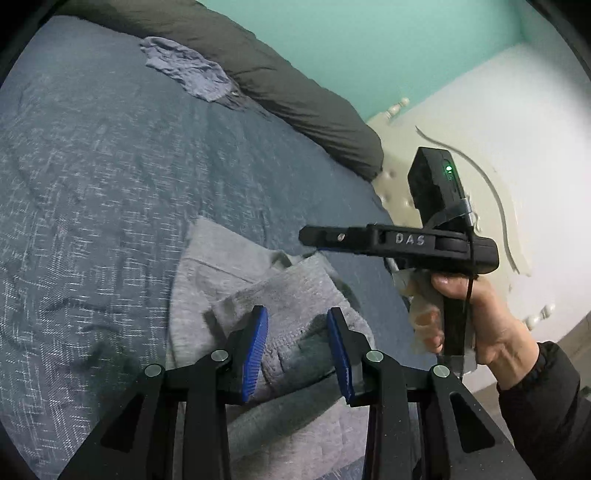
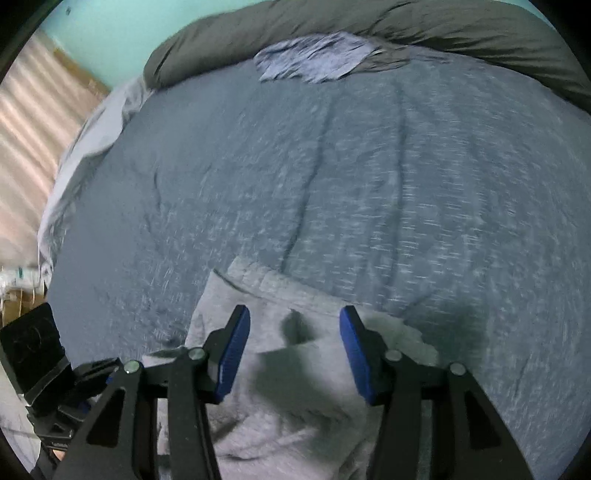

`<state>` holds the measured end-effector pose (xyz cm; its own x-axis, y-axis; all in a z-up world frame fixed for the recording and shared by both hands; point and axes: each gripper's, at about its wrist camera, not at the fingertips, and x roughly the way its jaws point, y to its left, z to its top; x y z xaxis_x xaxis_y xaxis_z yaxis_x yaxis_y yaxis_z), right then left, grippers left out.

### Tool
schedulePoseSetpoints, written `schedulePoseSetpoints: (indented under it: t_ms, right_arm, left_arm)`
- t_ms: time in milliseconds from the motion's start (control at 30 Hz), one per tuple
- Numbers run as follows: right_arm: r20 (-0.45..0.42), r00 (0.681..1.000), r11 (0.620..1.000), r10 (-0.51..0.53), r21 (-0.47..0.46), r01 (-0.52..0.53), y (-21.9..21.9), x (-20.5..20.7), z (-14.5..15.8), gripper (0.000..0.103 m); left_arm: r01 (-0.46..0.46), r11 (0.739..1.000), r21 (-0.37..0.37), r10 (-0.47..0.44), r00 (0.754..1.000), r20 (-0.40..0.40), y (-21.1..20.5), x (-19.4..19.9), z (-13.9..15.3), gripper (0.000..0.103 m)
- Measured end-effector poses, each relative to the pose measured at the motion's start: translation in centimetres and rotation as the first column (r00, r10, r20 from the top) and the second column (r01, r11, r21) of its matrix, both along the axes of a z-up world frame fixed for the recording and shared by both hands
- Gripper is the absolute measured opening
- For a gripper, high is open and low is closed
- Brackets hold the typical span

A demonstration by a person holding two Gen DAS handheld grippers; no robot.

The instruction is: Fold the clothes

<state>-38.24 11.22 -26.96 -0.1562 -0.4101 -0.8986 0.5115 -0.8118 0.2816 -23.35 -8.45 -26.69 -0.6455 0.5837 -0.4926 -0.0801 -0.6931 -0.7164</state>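
Left gripper (image 1: 297, 349): blue ribbed jaws partly apart, a thick roll of pale grey knit garment (image 1: 258, 295) bunched between them; pads (image 1: 255, 350) close on either side of the fold, contact with the cloth not plain enough to call a grip. Right gripper (image 2: 293, 354): jaws standing moderately wide, nothing pinched, hanging above the same grey garment (image 2: 280, 387), pointing steeply down at its flattened top layer. No earlier view to say more.

Seen from the left wrist, right gripper (image 1: 314, 236) as a black body marked with pale letters, held sideways over the garment's far edge, gripped by a bare hand (image 1: 476, 325) in a dark sleeve.

Garment near the front edge of the bed, on a blue-grey flecked bedspread (image 2: 369, 184); folded over on itself at least once, layers stacked, edges uneven, a dark hollow showing in the top layer. Likely mid-fold: one or more folds made, final tidy shape not reached, squaring and smoothing probably left.

Farther out, a crumpled lighter blue cloth (image 2: 314, 59) lying unfolded near the bed's far side, against a long dark olive rolled duvet (image 2: 406, 26); seemingly another piece awaiting folding. Beyond, a turquoise wall (image 1: 369, 44) and a cream tufted headboard (image 1: 399, 177).
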Motion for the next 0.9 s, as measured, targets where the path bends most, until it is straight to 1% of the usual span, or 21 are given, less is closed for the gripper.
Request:
schedulePoseSetpoints:
  t_ms: [67,133,167,233,300,400,500,567,600,633,700,833,900]
  right_arm:
    - [0.019,1.0,0.999,0.019,0.045,-0.02,-1.0,-0.1,-0.7,0.048]
    - [0.044,0.998,0.995,0.037,0.093,-0.041,-2.0,-0.2,-1.5,0.035]
    - [0.056,0.998,0.992,0.042,0.116,-0.049,-2.5,-0.3,-2.0,0.032]
    - [0.082,0.996,0.985,0.046,0.165,-0.059,-3.1,-0.4,-2.8,0.01]
    - [0.091,0.994,0.976,0.065,0.2,-0.082,-3.4,-0.3,-3.1,0.006]
    - [0.069,0.996,0.975,0.061,0.211,-0.075,-2.8,-0.6,-2.1,0.005]
    - [0.073,0.997,0.98,0.036,0.194,-0.049,-1.5,-1.0,-1.2,0.004]
    - [0.094,0.996,0.984,0.009,0.177,-0.025,-0.5,-1.3,-1.2,0.004]
    - [0.116,0.993,0.987,-0.015,0.16,-0.004,0.1,-1.5,-1.4,0.004]
    - [0.136,0.99,0.989,-0.035,0.147,0.015,0.7,-1.8,-1.7,0.004]
    - [0.149,0.987,0.989,-0.055,0.142,0.034,1.4,-2.1,-2.2,0.004]
    - [0.134,0.989,0.99,-0.056,0.137,0.038,1.7,-2.1,-2.5,0.005]
    - [0.12,0.991,0.99,-0.055,0.134,0.038,1.8,-2.0,-2.2,0.006]
  left_arm:
    - [-0.009,1.0,0.016,0.009,1.0,-0.005,-0.4,0.2,-0.4,0.036]
    - [-0.008,1.0,0.024,0.008,1.0,-0.007,-0.6,0.0,-0.7,0.036]
    - [-0.003,1.0,0.016,0.003,1.0,-0.006,-0.6,0.0,-0.7,0.036]
    - [-0.006,1.0,-0.006,0.006,1.0,-0.01,-0.5,-0.2,-0.8,0.036]
    - [-0.016,1.0,0.013,0.016,1.0,-0.007,-1.0,-0.2,-1.1,0.036]
    - [-0.052,0.998,0.021,0.052,0.999,0.003,-1.8,-0.3,-1.5,0.036]
    - [-0.092,0.995,0.032,0.092,0.996,0.006,-2.7,-0.3,-1.5,0.036]
    - [-0.107,0.993,0.039,0.107,0.994,0.001,-3.0,-0.2,-1.4,0.04]
    - [-0.107,0.993,0.043,0.108,0.994,-0.003,-3.1,-0.3,-1.2,0.047]
    - [-0.108,0.993,0.049,0.108,0.994,-0.007,-3.1,-0.3,-1.1,0.055]
    - [-0.103,0.992,0.071,0.104,0.995,-0.01,-3.2,-0.4,-1.0,0.061]
    - [-0.078,0.989,0.126,0.079,0.997,0.0,-3.3,-0.7,-1.4,0.062]
    - [-0.067,0.991,0.113,0.067,0.998,0.004,-3.0,-0.9,-1.3,0.062]
